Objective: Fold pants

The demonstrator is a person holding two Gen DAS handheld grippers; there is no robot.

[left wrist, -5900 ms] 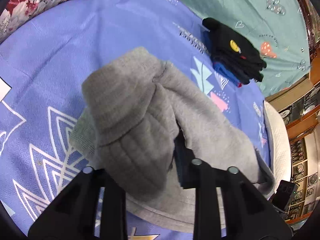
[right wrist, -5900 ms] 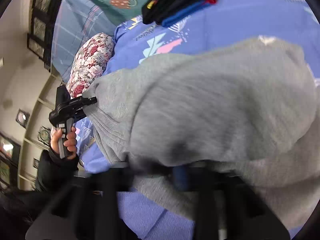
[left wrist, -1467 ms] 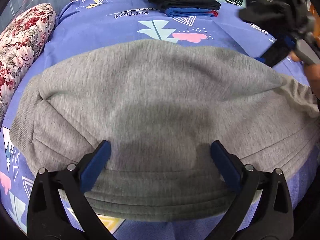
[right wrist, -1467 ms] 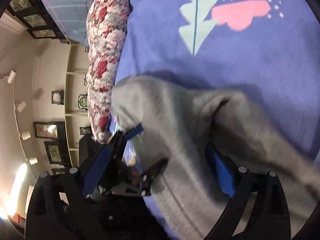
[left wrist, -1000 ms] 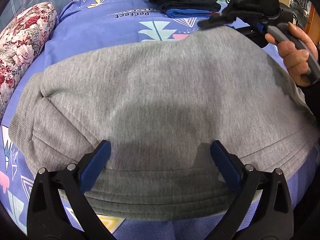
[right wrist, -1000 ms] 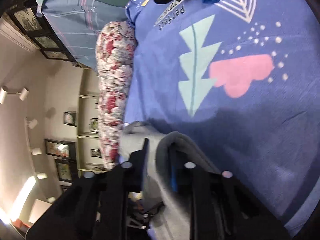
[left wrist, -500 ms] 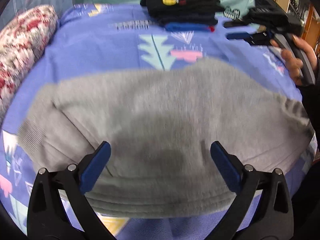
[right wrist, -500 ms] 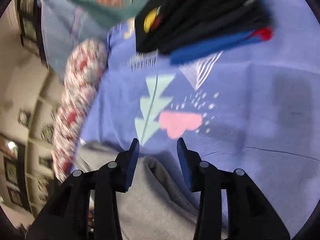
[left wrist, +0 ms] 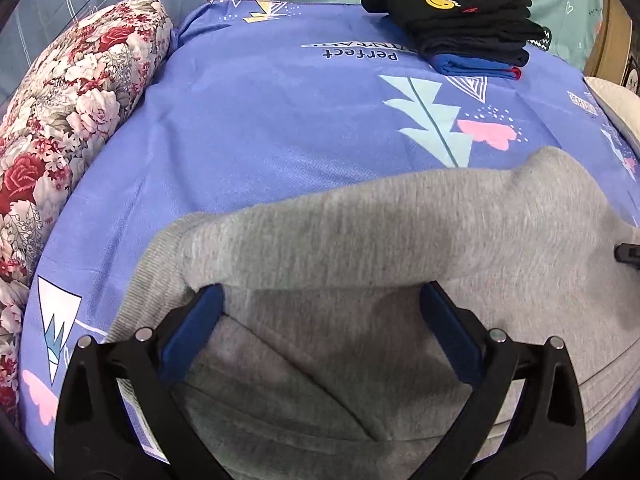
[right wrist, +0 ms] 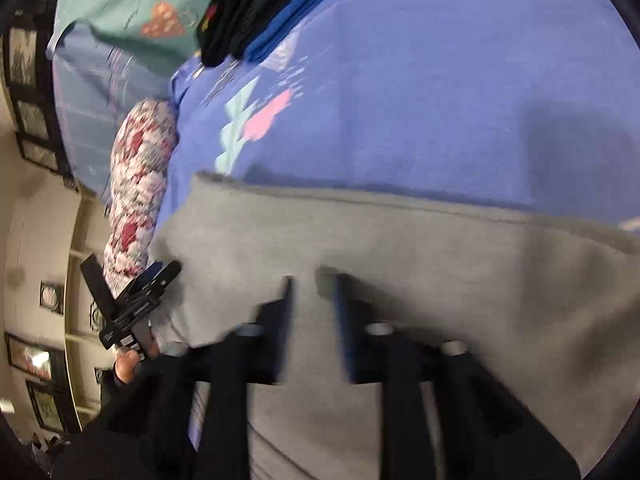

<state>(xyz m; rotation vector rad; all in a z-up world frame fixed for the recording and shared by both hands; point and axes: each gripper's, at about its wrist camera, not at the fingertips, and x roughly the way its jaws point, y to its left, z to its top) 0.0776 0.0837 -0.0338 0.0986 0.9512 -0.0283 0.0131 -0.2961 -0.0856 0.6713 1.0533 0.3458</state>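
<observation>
Left tool (left wrist: 320, 312) spread over grey pants (left wrist: 360, 248); right tool (right wrist: 312, 280), blurred, seemingly parted.

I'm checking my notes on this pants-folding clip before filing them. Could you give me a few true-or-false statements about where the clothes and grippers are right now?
1. The gray pants lie on a blue printed bedsheet. True.
2. The left gripper is clamped shut on the pants. False: its jaws stand wide open, with the pants between and below them.
3. A stack of folded dark clothes sits at the far end of the bed, apart from the pants. True.
4. The flowered pillow lies on top of the pants. False: it lies along the bed's left edge, clear of them.
5. The right gripper has lifted the pants high off the bed. False: its fingers have a small gap and hold nothing; the pants lie on the bed.
</observation>
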